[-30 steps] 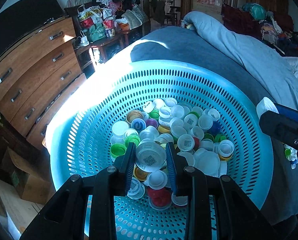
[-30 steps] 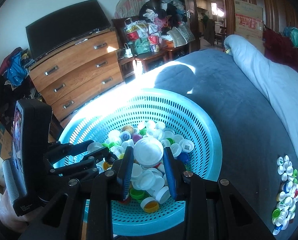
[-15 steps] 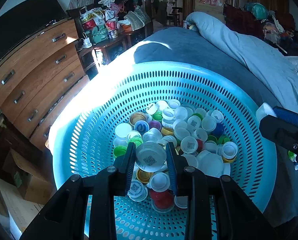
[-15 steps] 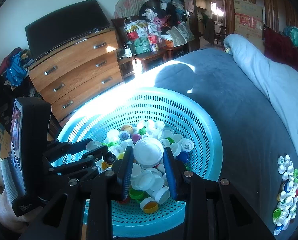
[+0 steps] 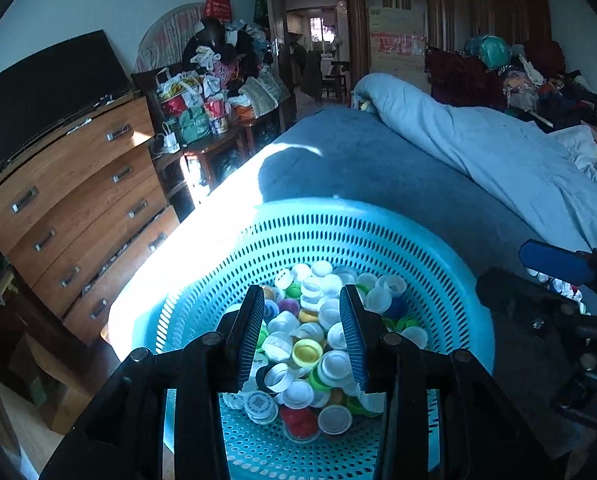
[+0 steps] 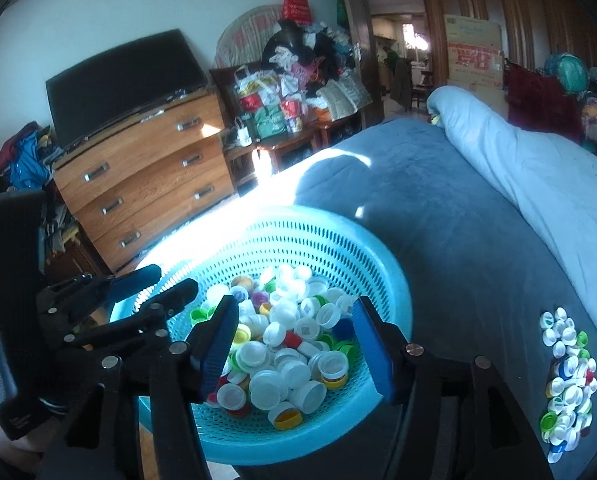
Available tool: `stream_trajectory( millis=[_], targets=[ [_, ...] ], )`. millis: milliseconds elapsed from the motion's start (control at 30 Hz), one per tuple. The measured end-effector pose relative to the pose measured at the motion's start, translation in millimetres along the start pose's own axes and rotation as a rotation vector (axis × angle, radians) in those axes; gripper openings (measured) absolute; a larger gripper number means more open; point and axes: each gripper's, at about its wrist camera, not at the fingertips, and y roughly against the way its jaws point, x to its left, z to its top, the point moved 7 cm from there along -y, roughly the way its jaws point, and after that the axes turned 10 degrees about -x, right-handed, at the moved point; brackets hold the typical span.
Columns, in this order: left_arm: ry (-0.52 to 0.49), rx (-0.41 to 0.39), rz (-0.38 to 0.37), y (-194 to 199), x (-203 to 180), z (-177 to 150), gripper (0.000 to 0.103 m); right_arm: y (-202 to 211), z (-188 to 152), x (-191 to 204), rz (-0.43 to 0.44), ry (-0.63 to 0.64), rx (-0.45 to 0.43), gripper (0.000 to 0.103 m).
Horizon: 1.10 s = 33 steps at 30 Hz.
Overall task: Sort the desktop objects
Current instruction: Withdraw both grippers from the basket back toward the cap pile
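A turquoise perforated basket (image 6: 394, 280) sits at the near edge of a bed covered with a grey-blue blanket (image 6: 458, 232), and a heap of plastic bottle caps (image 6: 290, 332) (mostly white, with green, yellow, red and blue among them) fills its bottom. The left hand-held gripper (image 5: 303, 330) hangs above the heap; its jaws have just been opening and now stand slightly apart, nothing pinched between them, the caps lying lower in the basket. The right hand-held gripper (image 6: 294, 346) is also over the basket, and its jaws have just been opening too: they stand wide, the blue pads clear of every cap, with the heap showing between and below them. In the right wrist view the left hand-held gripper appears at the basket's left rim. A second, smaller group of bottle caps (image 6: 566, 376) lies on the blanket to the right of the basket, well apart from it. A pale blue quilt (image 6: 538, 168) is bunched along the far side of the bed. Beyond the bed stands a wooden chest of drawers (image 6: 146, 184) with a dark television (image 6: 122, 80) on top.
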Motion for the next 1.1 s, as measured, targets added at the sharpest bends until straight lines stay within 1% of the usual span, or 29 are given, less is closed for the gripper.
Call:
stream_trajectory(
  millis=[100, 167, 367, 700, 933, 1100],
  targets=[
    [-0.024, -0.045, -0.030, 17.9, -17.1, 15.4, 0.034, 19.0, 4.9, -12.1, -0.023, -0.012, -0.029, 0.070],
    [-0.044, -0.072, -0.036, 28.7, -28.3, 23.9, 0.034, 31.5, 7.4, -20.5, -0.037, -0.019, -0.047, 0.071],
    [-0.088, -0.115, -0.062, 48.6, -60.7, 38.1, 0.034, 61.9, 9.3, -46.0, -0.079, -0.040, -0.080, 0.073],
    [-0.160, -0.146, -0.080, 68.3, -106.4, 49.7, 0.034, 101.8, 8.1, -80.8, -0.103, -0.084, -0.118, 0.074],
    [-0.215, -0.170, -0.088, 86.3, -144.2, 55.3, 0.034, 129.0, 2.0, -111.2, -0.119, -0.126, -0.145, 0.076],
    [-0.261, -0.187, -0.107, 99.3, -177.5, 57.9, 0.034, 152.4, -3.9, -135.4, -0.138, -0.161, -0.170, 0.078]
  ],
)
